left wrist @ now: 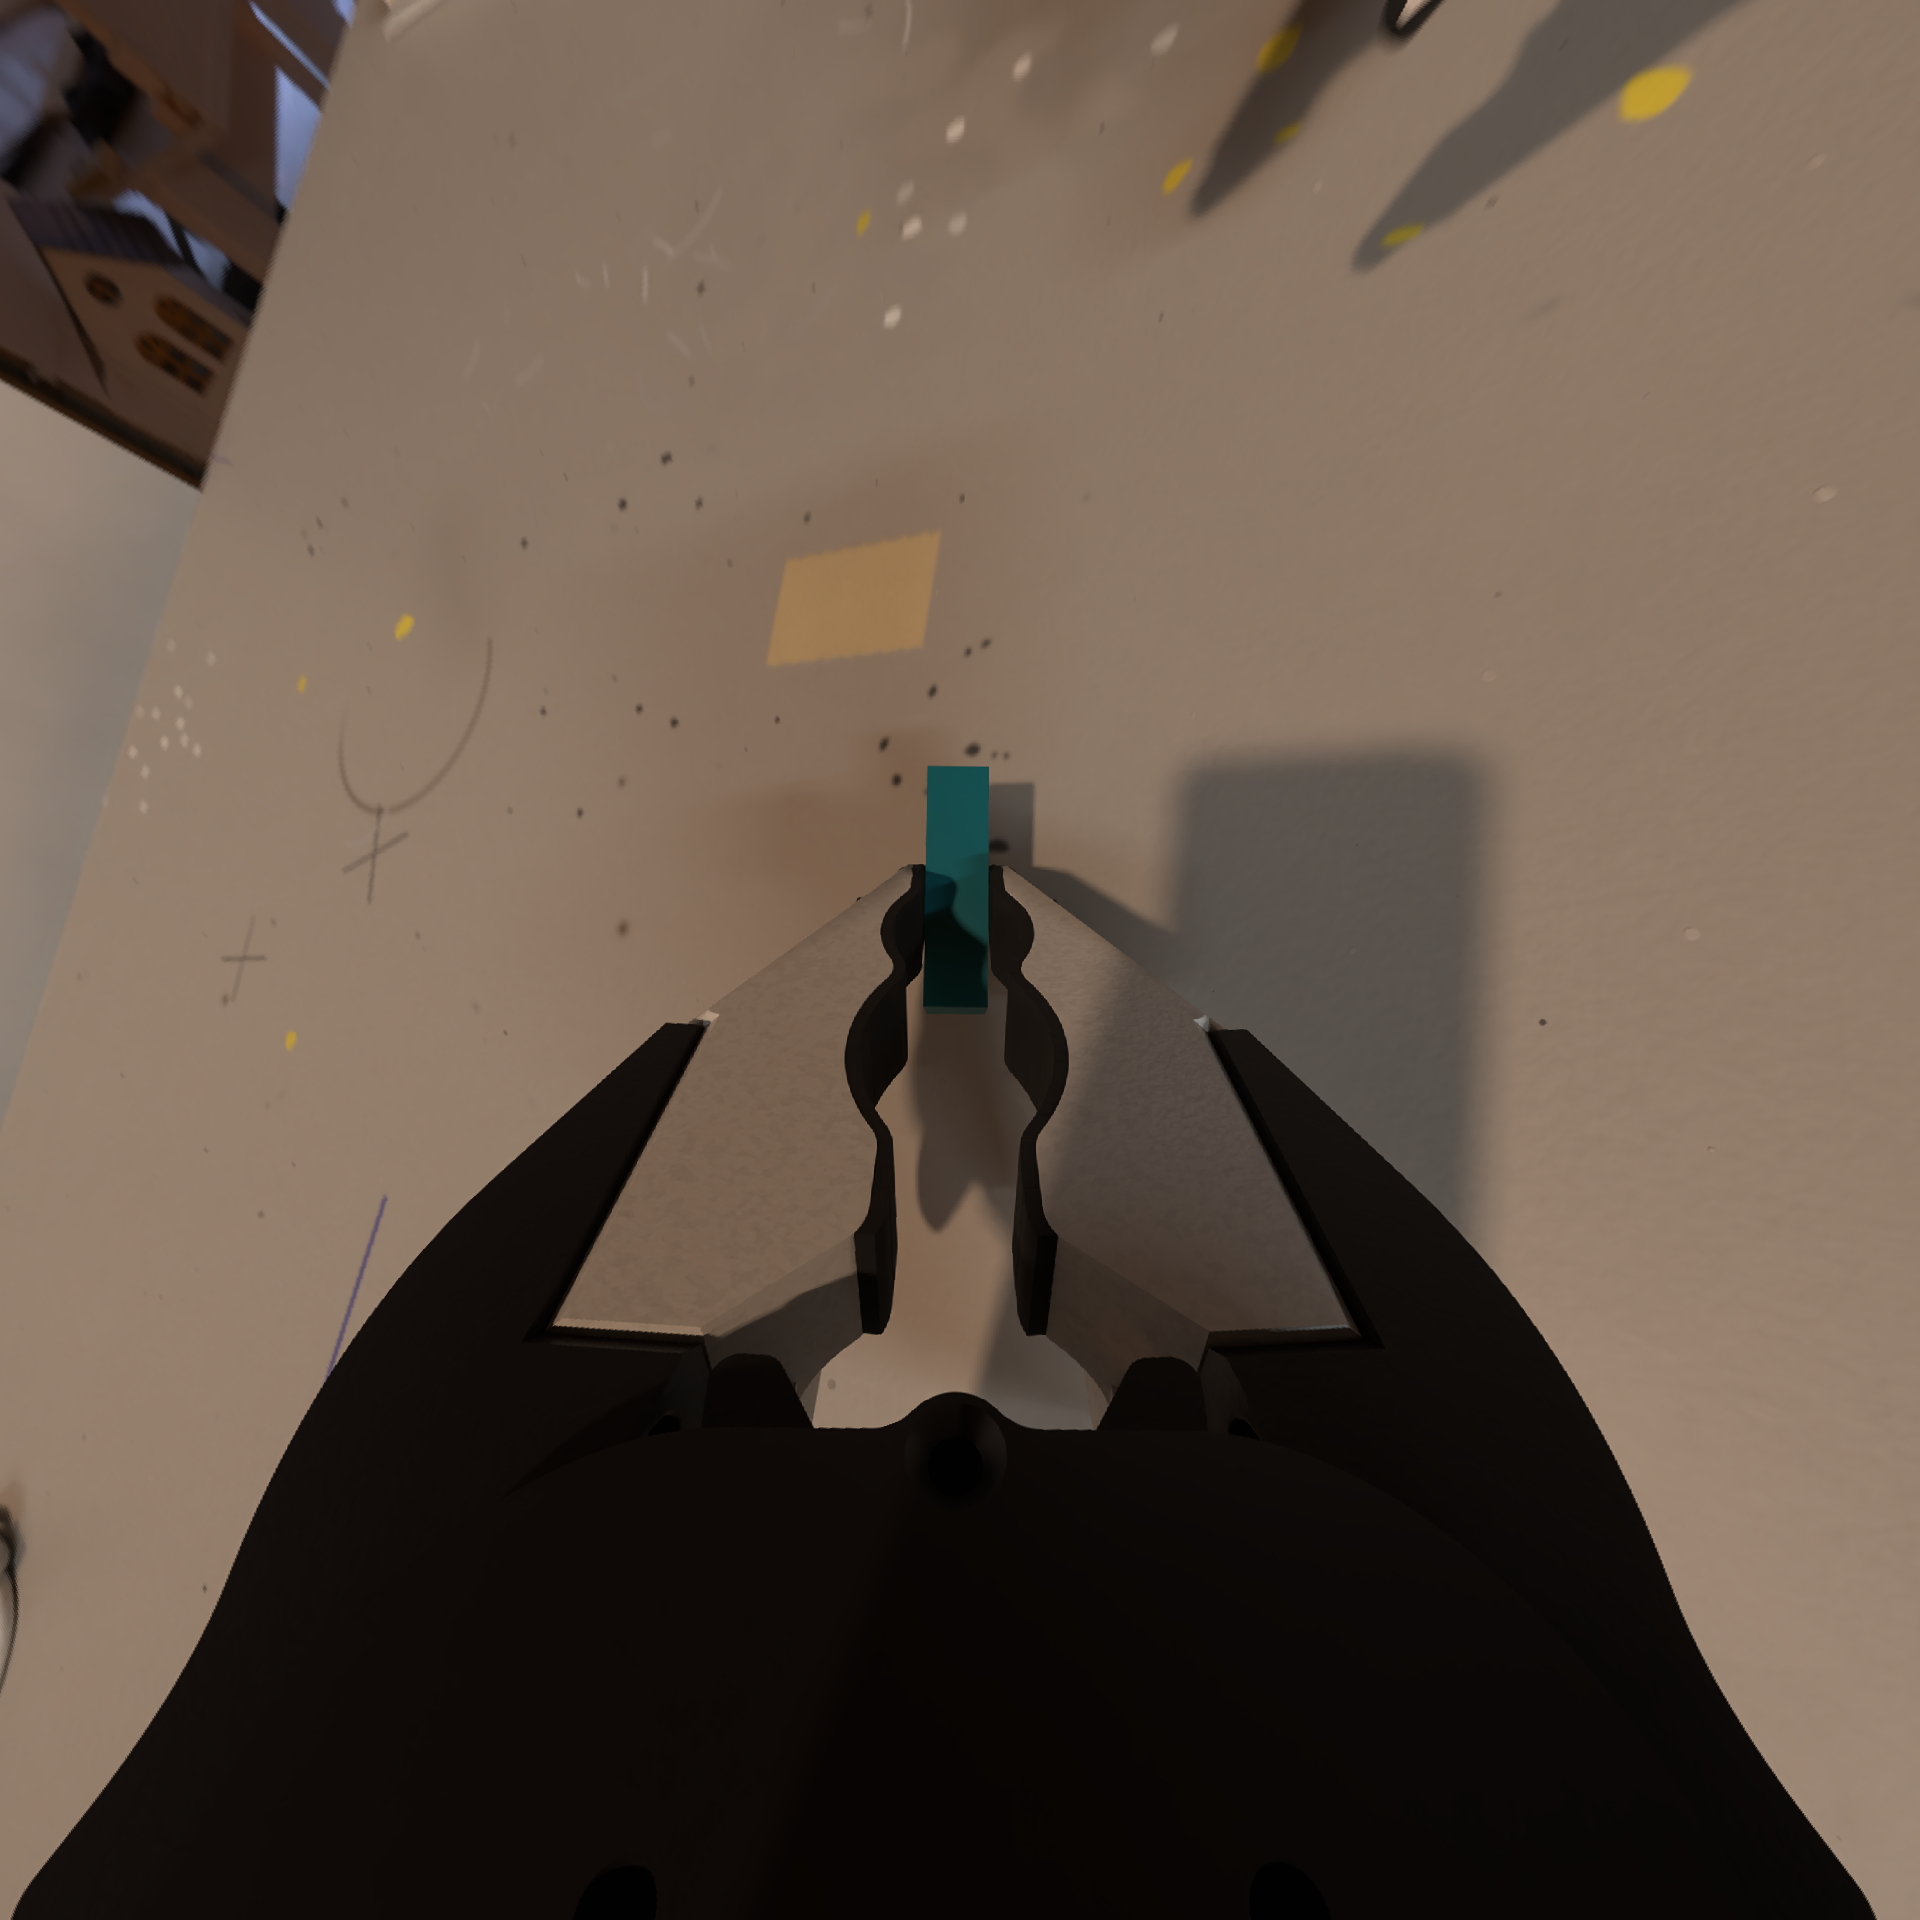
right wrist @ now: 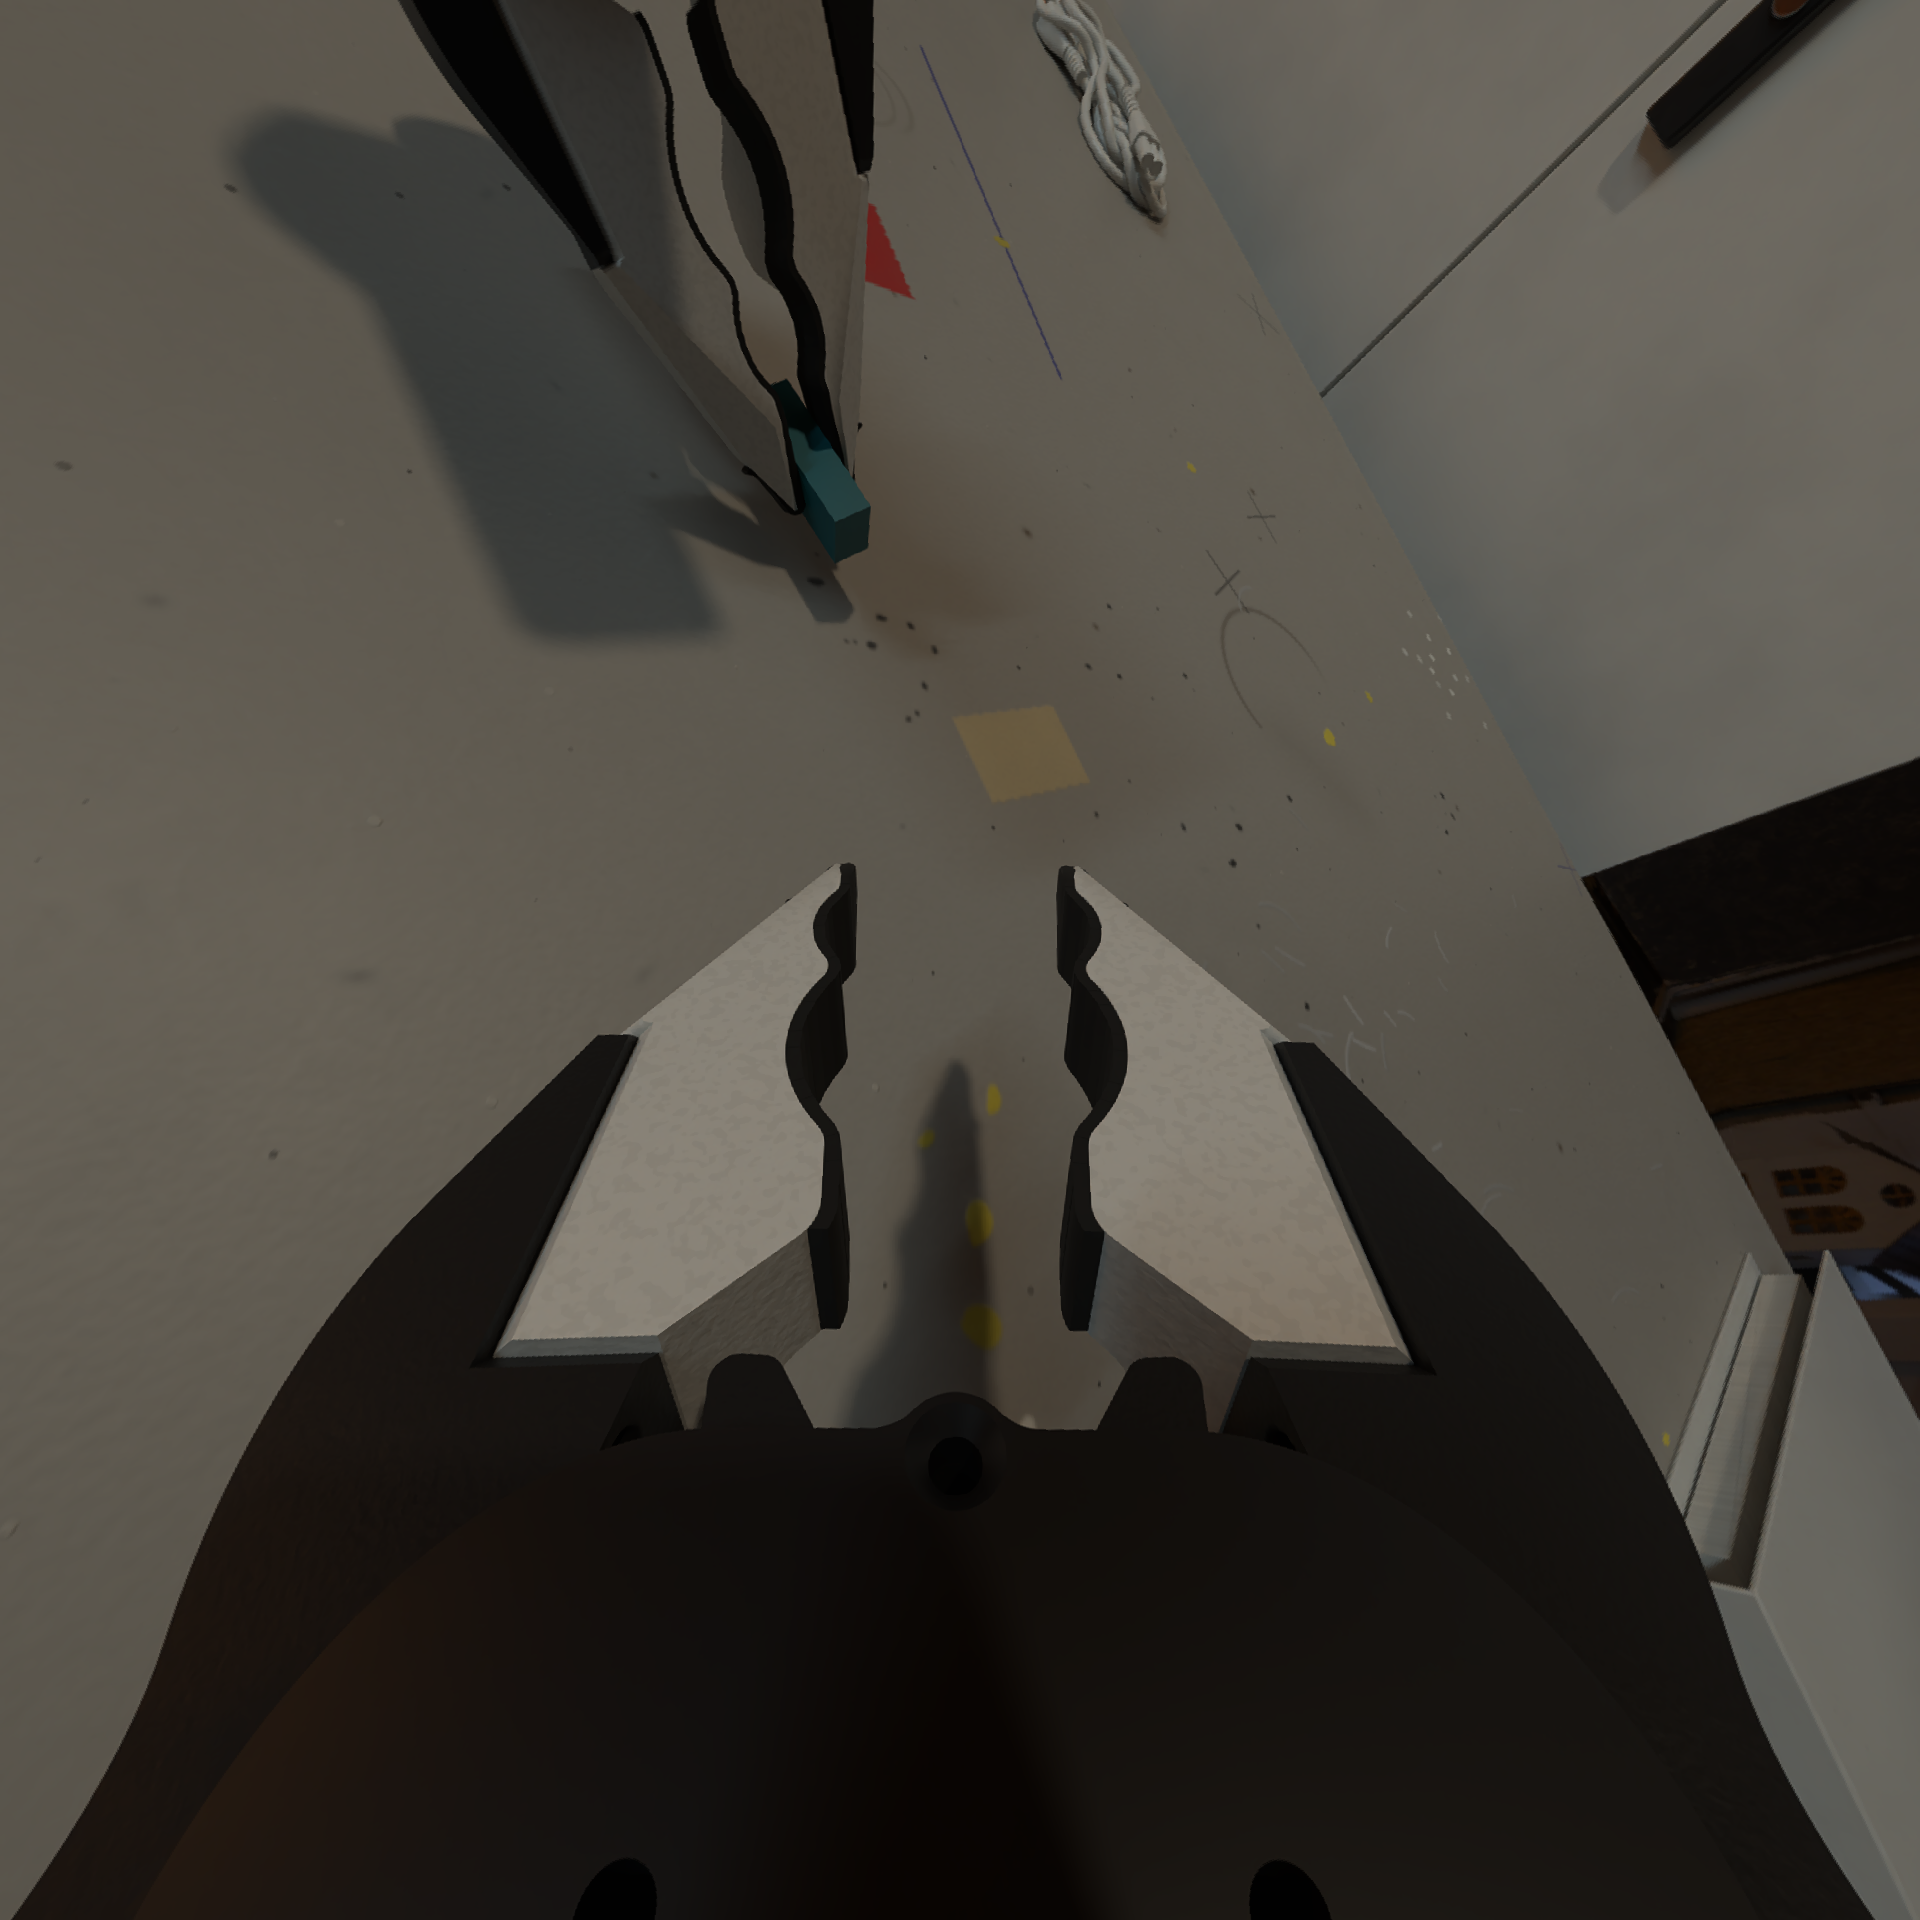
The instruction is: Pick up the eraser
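The eraser (left wrist: 956,821) is a small teal block. My left gripper (left wrist: 956,875) is shut on it: both black-lined fingertips press its long sides, and its far half sticks out past the tips. The right wrist view shows that gripper (right wrist: 805,473) coming down from the top of the frame with the eraser (right wrist: 836,509) in its tips, at or just above the table; I cannot tell if it touches. My right gripper (right wrist: 956,873) is open and empty, hovering over the table well short of the eraser.
The speckled grey table (right wrist: 312,831) carries a flat yellow patch (left wrist: 854,597), also in the right wrist view (right wrist: 1018,753), and a red triangle (right wrist: 886,255). A white coiled cable (right wrist: 1117,114) lies far off. White drawers (right wrist: 1766,1455) stand past the table's right edge.
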`<action>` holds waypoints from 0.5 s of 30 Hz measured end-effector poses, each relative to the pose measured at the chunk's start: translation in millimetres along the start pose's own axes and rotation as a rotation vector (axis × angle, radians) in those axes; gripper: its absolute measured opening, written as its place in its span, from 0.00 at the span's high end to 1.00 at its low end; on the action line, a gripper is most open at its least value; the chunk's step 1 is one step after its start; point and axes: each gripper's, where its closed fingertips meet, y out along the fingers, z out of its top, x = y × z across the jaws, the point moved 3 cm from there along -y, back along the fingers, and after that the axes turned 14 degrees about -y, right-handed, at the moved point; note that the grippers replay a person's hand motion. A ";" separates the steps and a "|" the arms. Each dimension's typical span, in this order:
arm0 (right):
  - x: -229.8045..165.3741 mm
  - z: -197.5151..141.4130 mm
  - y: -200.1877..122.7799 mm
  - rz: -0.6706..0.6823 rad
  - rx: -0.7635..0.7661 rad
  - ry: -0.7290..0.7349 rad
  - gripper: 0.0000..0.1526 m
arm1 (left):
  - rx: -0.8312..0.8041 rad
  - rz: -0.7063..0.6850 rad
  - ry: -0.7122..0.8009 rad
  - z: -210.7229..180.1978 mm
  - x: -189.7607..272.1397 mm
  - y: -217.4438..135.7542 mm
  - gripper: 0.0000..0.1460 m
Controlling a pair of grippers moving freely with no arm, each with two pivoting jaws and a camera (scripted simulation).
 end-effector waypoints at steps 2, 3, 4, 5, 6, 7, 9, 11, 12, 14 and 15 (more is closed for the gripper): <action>1.3 2.2 7.7 -0.008 -0.010 0.000 0.75 | 0.050 -0.008 0.014 6.3 1.9 -3.8 0.92; 3.1 2.5 11.3 -0.018 -0.016 0.005 0.75 | 0.080 -0.016 0.016 10.5 3.7 -6.3 0.92; 5.1 2.7 14.1 -0.029 -0.020 0.010 0.75 | 0.113 -0.026 0.014 15.1 5.5 -9.1 0.92; 7.1 3.6 15.5 -0.038 -0.021 0.014 0.75 | 0.144 -0.032 0.011 19.4 6.8 -11.8 0.92; 8.8 5.2 15.6 -0.042 -0.016 0.026 0.74 | 0.171 -0.029 0.012 23.5 7.4 -14.6 0.92; 10.0 8.0 14.5 -0.039 -0.002 0.049 0.74 | 0.197 -0.022 0.016 27.3 7.8 -17.5 0.92; 13.0 18.1 8.4 -0.043 0.071 0.092 0.70 | 0.246 -0.020 0.017 34.7 9.6 -23.3 0.92; 13.9 27.8 1.3 -0.031 0.124 0.108 0.70 | 0.299 -0.041 0.008 42.3 12.5 -28.8 0.92; 12.9 32.6 -1.3 -0.012 0.143 0.111 0.70 | 0.322 -0.057 0.001 45.7 14.7 -31.2 0.92; 7.0 42.4 -3.6 0.047 0.195 0.121 0.72 | 0.363 -0.093 -0.007 51.7 19.6 -35.3 0.92; 3.7 46.8 -3.2 0.073 0.221 0.126 0.74 | 0.377 -0.106 -0.007 53.8 22.0 -36.8 0.92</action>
